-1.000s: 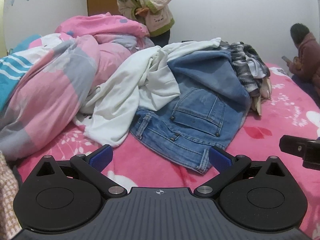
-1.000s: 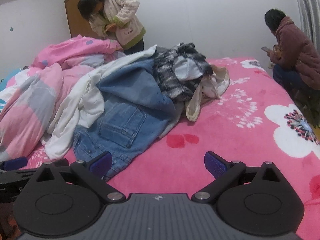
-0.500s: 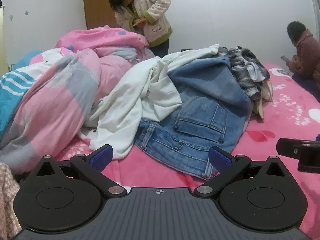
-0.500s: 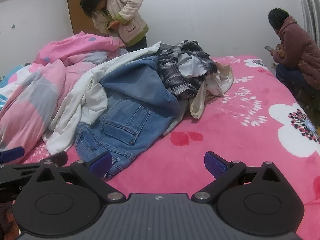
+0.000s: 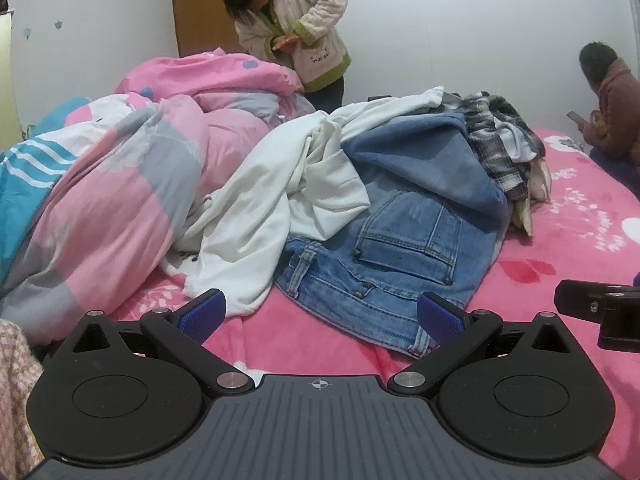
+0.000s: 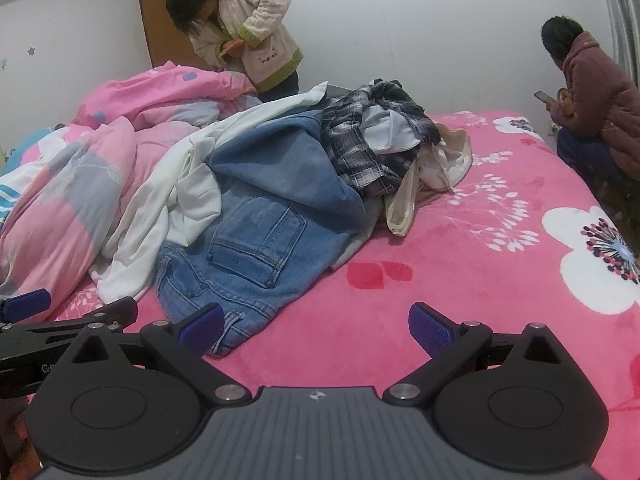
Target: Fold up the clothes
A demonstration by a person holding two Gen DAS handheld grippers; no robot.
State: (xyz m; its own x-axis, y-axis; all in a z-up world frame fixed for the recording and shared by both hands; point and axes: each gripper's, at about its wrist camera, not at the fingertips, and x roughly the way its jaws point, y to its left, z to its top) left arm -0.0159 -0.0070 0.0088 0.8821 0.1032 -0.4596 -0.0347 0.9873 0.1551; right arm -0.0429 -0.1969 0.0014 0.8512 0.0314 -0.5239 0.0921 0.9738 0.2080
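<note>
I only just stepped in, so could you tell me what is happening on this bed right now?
A person holds two grippers over a pink bed to fold clothes. The left gripper and right gripper are both open and hold nothing. They face a pile with jeans nearest, a white garment and a plaid shirt. Nothing is folded yet. Two other people are beyond the bed.

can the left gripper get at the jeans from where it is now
Probably yes. The left gripper is open and empty, and the jeans lie just ahead with their hem between its fingers. Only bare pink blanket lies between; the white garment overlaps only their far left edge.
</note>
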